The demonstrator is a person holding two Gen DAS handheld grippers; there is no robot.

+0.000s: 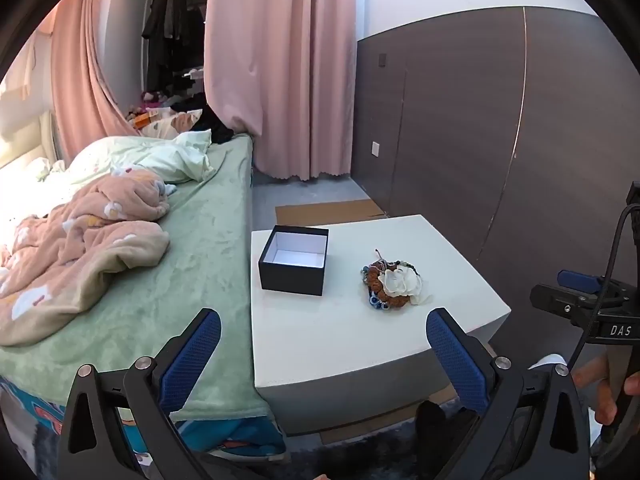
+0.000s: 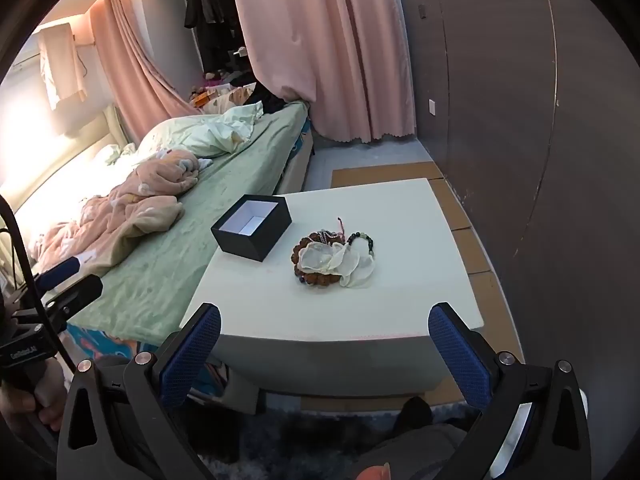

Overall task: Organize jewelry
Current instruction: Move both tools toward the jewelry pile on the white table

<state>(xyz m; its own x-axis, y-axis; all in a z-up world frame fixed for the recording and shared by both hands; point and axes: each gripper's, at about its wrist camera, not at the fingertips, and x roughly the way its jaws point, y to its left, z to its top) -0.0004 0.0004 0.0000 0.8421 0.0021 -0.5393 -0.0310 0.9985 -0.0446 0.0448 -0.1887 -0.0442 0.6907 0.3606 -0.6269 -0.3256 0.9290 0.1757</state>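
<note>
Left claw (image 1: 324, 360): hanging spread wide and gripping nothing, just short of the table's near edge.
Right claw (image 2: 325, 356): also gaping and holding nothing.
Jewelry pile (image 1: 392, 282): lying on the white table (image 1: 340, 344), at about 1 o'clock from the left claw and 12 o'clock from the right one, well apart from both.
Box (image 1: 294, 260): sitting lidless at 9 o'clock of the pile, near the bed (image 1: 192, 264).

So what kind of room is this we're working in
Most likely a bedroom in a home. An unmade bed with a green sheet and a rumpled pink blanket stands beside the low white table; long pink curtains hang behind, and dark clothes hang on a rail.
</note>
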